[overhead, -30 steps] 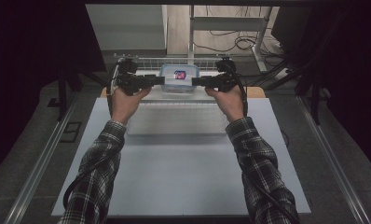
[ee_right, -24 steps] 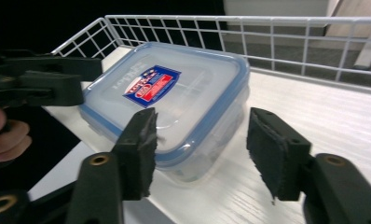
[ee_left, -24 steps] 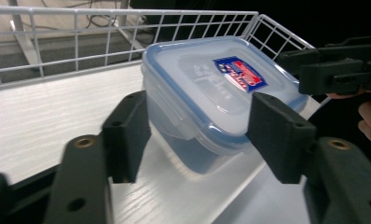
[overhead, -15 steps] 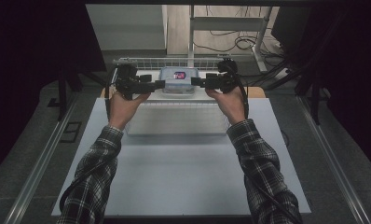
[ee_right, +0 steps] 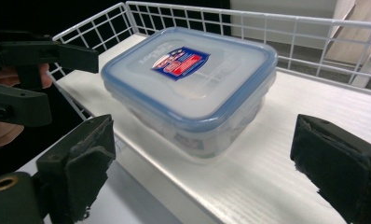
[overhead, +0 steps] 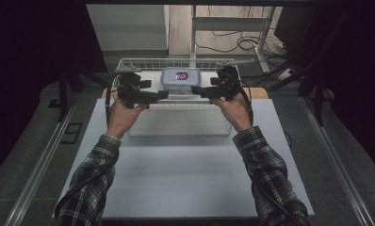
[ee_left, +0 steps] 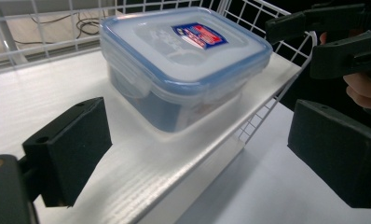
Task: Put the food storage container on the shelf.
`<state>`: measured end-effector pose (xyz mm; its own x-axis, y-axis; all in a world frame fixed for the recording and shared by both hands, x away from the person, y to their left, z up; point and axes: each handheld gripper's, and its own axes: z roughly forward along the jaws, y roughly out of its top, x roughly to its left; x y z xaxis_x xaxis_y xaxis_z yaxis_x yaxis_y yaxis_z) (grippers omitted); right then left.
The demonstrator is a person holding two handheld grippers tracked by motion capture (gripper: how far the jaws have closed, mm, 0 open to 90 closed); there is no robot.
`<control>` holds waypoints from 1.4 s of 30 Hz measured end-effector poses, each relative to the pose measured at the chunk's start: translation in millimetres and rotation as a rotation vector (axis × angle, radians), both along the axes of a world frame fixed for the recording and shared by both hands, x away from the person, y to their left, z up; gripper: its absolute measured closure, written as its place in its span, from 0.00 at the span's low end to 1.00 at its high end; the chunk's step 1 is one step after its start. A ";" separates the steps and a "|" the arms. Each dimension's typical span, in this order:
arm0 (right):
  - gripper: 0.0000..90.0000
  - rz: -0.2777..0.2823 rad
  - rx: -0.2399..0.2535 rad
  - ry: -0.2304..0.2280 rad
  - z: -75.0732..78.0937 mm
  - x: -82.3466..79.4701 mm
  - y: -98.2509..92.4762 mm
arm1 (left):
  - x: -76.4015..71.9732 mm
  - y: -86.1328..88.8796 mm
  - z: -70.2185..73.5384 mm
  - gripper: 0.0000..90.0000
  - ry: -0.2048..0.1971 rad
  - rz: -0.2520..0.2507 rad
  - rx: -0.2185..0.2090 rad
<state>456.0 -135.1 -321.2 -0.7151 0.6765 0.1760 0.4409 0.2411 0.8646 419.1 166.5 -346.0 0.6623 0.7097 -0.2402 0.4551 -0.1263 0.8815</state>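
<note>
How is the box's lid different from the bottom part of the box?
The lid is flat and frosted with a blue rim; the bottom part is deeper and see-through. The lid carries a red and blue sticker; the bottom part shows something printed that is too blurred to read. The lid faces up; the bottom part rests on the white shelf. Both are plastic with rounded corners.

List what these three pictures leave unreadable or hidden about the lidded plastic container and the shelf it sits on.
- Label text on the container lid: too small and blurred in both gripper views.
- Container contents: dark shapes only, hazed by frosted walls.
- Its far side latches: hidden behind its own body.
- White shelf supports: high view, covered by the shelf top and the hands.
- Wire rail ends: cut by the frame edge.
</note>
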 end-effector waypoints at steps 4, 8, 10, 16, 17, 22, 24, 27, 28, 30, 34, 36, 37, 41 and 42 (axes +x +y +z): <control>0.06 0.010 -0.016 -0.012 -1.8 -5.3 0.2 | -3.7 -0.8 -2.3 0.06 -0.004 -0.010 0.001; 0.05 0.023 -0.030 -0.021 -3.6 -9.9 0.0 | -9.5 -2.8 -4.5 0.06 -0.016 -0.019 0.028; 0.05 0.027 -0.035 -0.026 -4.9 -13.8 -0.8 | -13.0 -3.9 -4.7 0.05 -0.026 -0.022 0.042; 0.04 0.035 -0.047 -0.037 -6.9 -22.3 -2.8 | -25.2 -7.4 -5.3 0.05 -0.055 -0.030 0.073; 0.04 0.033 -0.050 -0.039 -7.4 -24.3 -2.9 | -27.3 -7.9 -5.8 0.05 -0.059 -0.034 0.077; 0.04 0.045 -0.061 -0.049 -10.4 -34.3 -2.6 | -37.4 -12.5 -10.7 0.05 -0.074 -0.046 0.103; 0.04 0.050 -0.072 -0.055 -11.5 -38.8 -2.2 | -41.1 -14.3 -12.8 0.05 -0.083 -0.052 0.114; 0.04 0.058 -0.078 -0.067 -13.1 -45.2 -2.5 | -47.8 -17.3 -17.1 0.04 -0.094 -0.056 0.126; 0.04 0.064 -0.083 -0.070 -14.0 -47.8 -2.7 | -49.8 -18.5 -19.1 0.04 -0.095 -0.057 0.127; 0.04 0.071 -0.087 -0.076 -15.9 -50.9 -3.1 | -53.4 -21.1 -22.7 0.03 -0.099 -0.054 0.130; 0.04 0.079 -0.099 -0.080 -21.4 -57.2 -3.7 | -59.4 -26.8 -29.7 0.02 -0.099 -0.060 0.159; 0.04 0.086 -0.100 -0.081 -24.1 -60.3 -4.3 | -62.4 -28.6 -32.3 0.02 -0.099 -0.068 0.168; 0.04 0.088 -0.100 -0.083 -25.4 -61.9 -4.8 | -64.0 -29.0 -33.2 0.02 -0.099 -0.067 0.168; 0.04 0.104 -0.107 -0.090 -30.9 -68.1 -6.2 | -69.6 -28.5 -37.9 0.02 -0.090 -0.072 0.159; 0.04 0.106 -0.109 -0.091 -32.6 -69.8 -6.5 | -71.2 -28.0 -39.5 0.01 -0.088 -0.074 0.161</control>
<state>386.3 -141.7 -353.8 -0.7933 0.6077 0.0367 0.3288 0.3768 0.8660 347.9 138.5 -385.5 0.7276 0.6827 -0.0665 0.3610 -0.2987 0.8834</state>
